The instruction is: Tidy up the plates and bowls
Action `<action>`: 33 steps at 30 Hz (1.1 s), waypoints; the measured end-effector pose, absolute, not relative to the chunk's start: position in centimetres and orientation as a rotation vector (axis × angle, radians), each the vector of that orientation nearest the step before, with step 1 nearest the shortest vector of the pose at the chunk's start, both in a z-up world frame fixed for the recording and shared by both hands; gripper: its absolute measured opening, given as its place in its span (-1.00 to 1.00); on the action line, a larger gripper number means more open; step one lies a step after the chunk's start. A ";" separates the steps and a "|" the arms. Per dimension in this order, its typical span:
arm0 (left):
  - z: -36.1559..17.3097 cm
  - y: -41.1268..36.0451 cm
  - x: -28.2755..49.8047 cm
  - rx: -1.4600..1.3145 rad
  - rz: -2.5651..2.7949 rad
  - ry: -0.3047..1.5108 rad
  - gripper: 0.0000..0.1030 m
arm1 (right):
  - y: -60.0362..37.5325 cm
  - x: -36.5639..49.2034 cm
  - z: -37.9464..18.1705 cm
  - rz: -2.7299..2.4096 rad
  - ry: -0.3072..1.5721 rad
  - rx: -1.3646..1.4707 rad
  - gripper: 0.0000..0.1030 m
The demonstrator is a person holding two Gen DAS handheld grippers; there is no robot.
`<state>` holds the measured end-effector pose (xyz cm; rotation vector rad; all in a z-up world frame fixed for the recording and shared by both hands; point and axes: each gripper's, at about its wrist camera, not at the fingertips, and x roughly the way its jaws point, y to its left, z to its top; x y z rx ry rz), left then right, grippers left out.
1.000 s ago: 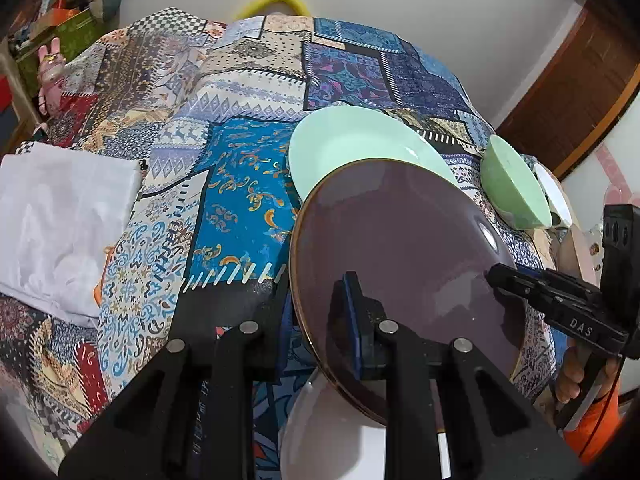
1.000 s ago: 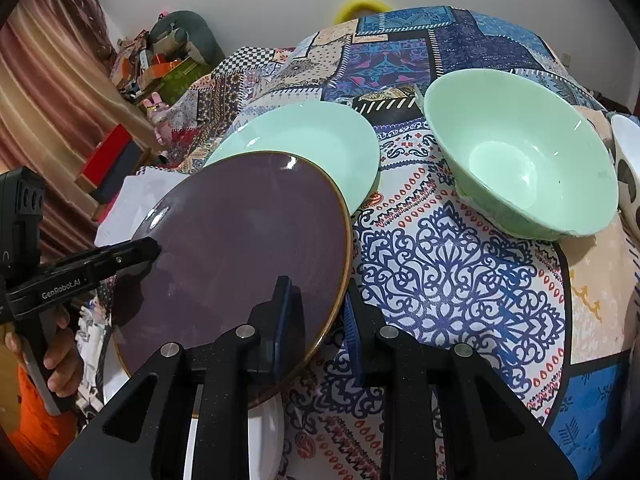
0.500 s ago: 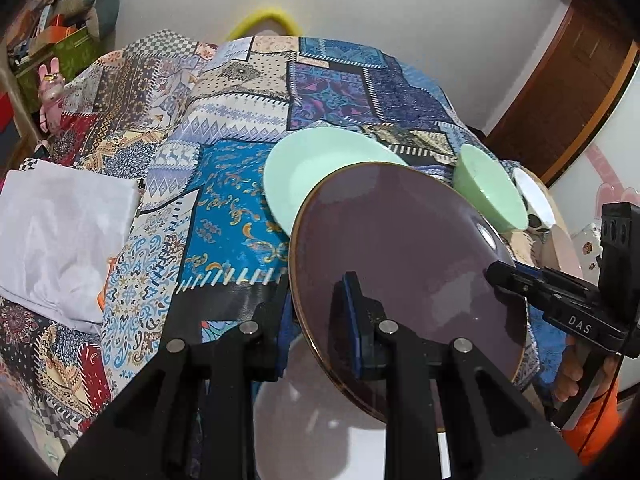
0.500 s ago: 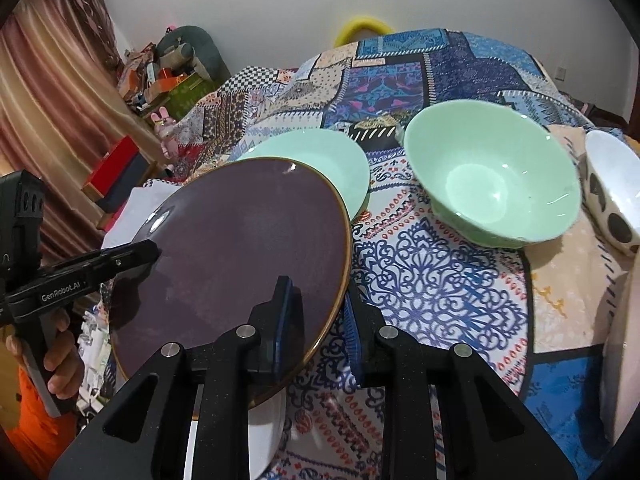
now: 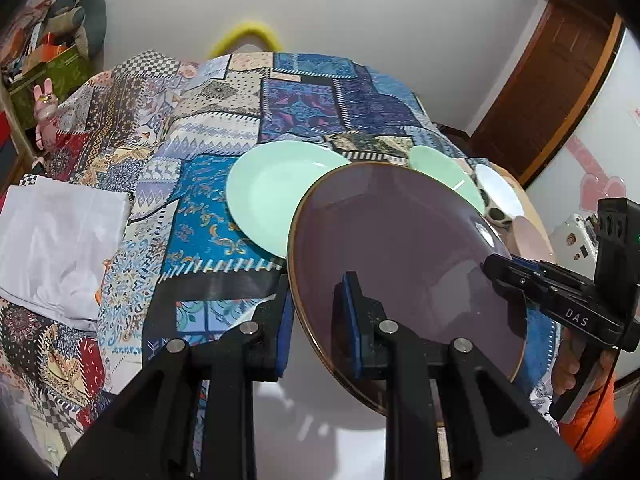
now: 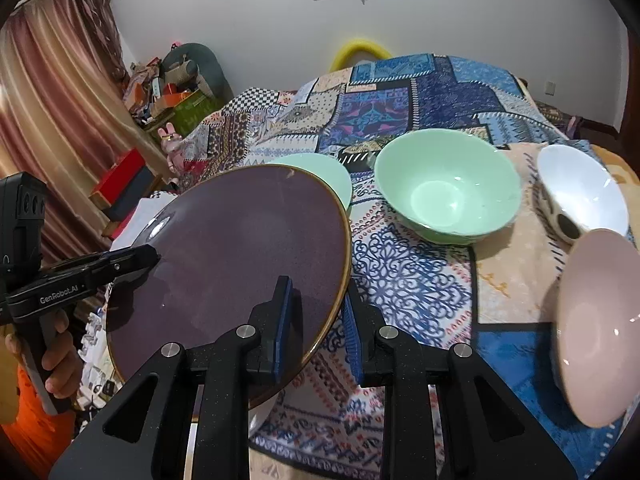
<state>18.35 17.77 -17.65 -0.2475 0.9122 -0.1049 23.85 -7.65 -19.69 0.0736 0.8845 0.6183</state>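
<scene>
Two grippers pinch one dark purple plate (image 5: 400,256) by opposite edges, holding it tilted above the patchwork cloth (image 5: 192,216). The left gripper (image 5: 318,320) has its blue pads nearly together, clamped on the plate's gold-trimmed rim at its own side. The right gripper (image 6: 316,320) is closed just as narrowly on the opposite rim.

Seen from the left wrist, the right gripper reaches in from the far side, and white letters on its finger read "DAS". Seen from the right wrist, the left gripper's finger carries the white words "GenRobot.AI"; a hand (image 6: 60,356) wraps the handle below it, beside an orange sleeve (image 6: 28,420).

Just beyond the held plate, ahead of both grippers, a mint green plate (image 5: 272,196) lies flat on the cloth. Ahead of the right gripper sits a mint green bowl (image 6: 448,184), and further to that side a white bowl with dark spots (image 6: 580,192). A pink bowl (image 6: 596,328) lies tilted close beside the right gripper's outer finger.

Under the left gripper a white plate (image 5: 312,412) shows partly, below the raised one. A folded white cloth (image 5: 56,248) lies well off to the left gripper's outer side.
</scene>
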 end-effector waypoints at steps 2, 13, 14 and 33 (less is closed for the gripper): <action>-17.1 17.1 17.9 -0.241 -0.111 0.907 -0.55 | -8.2 23.3 -19.3 0.616 0.877 0.077 -0.57; -15.0 13.6 15.1 -0.220 -0.127 0.895 -0.55 | -11.0 20.8 -17.9 0.605 0.842 0.096 -0.57; -14.9 13.3 14.8 -0.219 -0.129 0.896 -0.55 | -11.3 20.6 -17.8 0.604 0.840 0.098 -0.57; -15.9 7.5 13.3 -0.199 -0.163 0.962 -0.55 | -16.7 17.9 -19.2 0.580 0.854 0.130 -0.57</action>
